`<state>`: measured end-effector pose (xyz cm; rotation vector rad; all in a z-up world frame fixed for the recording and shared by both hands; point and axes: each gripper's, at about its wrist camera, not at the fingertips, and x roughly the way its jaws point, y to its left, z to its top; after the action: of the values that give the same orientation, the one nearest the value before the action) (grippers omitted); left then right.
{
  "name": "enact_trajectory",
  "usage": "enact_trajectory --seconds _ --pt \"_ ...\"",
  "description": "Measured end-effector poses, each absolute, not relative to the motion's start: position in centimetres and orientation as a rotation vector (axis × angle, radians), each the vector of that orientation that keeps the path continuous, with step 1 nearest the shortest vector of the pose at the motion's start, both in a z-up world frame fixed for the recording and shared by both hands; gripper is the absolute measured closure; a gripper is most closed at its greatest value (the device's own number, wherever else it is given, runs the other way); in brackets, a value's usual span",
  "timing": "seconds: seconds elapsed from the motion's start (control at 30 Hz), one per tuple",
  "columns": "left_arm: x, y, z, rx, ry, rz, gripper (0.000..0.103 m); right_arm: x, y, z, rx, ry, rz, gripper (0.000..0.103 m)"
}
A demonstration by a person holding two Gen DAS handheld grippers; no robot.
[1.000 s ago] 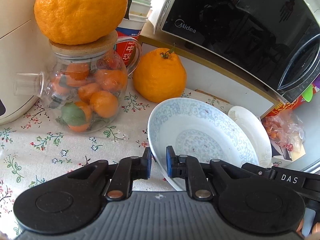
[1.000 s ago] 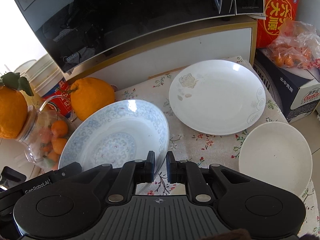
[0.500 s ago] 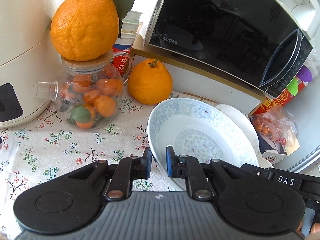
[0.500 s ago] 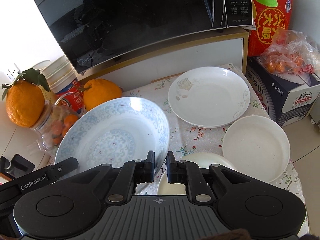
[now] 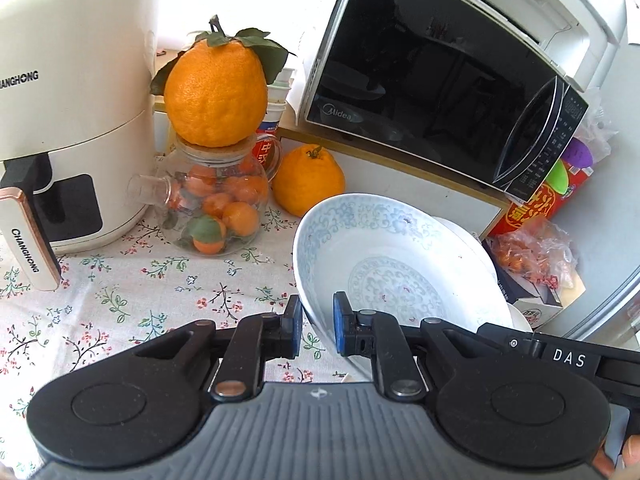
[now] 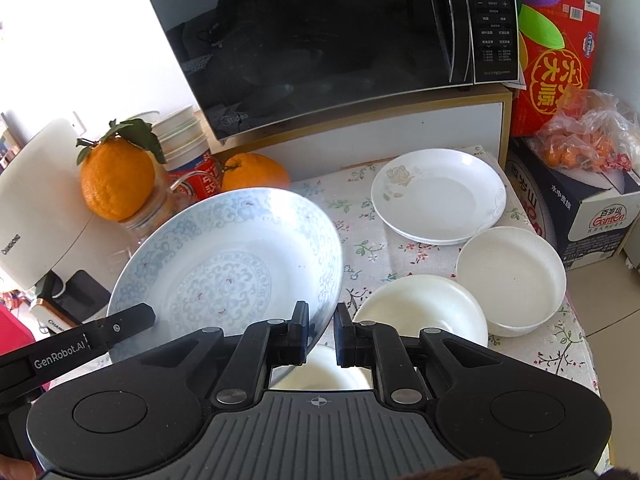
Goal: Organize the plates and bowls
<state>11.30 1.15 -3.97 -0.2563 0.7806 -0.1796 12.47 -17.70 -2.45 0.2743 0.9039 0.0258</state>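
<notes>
Floral tablecloth [image 5: 120, 300] beneath microwave [image 6: 320, 40]: both the left gripper [image 5: 316, 330] and right gripper [image 6: 322, 330] still grasp the patterned bowl [image 6: 228, 264], now raised higher, revealing white bowls [image 6: 512, 276].

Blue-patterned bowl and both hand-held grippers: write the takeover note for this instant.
Left hand-held gripper: shut on the blue-patterned bowl at its left rim.
Right hand-held gripper: shut on the same bowl's right rim; the bowl is off the table, tilted.
On the floral tablecloth: white plate at the back, two white bowls in front, apart, unstacked.
Done: bowl picked up.
Left: set it down, probably group bowls and plates.
</notes>
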Motion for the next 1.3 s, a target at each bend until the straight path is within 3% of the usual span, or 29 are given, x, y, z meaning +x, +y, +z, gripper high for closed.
enact_trajectory --seconds 0.8,1.3 --pt "1.4 7.8 -6.9 -0.346 0.863 -0.112 0.088 5.2 -10.1 -4.1 0.098 0.948 0.183 0.089" --pt "-2.7 8.8 -9.3 -0.228 0.901 -0.079 0.089 0.5 -7.3 -7.7 0.073 1.043 0.191 0.088"
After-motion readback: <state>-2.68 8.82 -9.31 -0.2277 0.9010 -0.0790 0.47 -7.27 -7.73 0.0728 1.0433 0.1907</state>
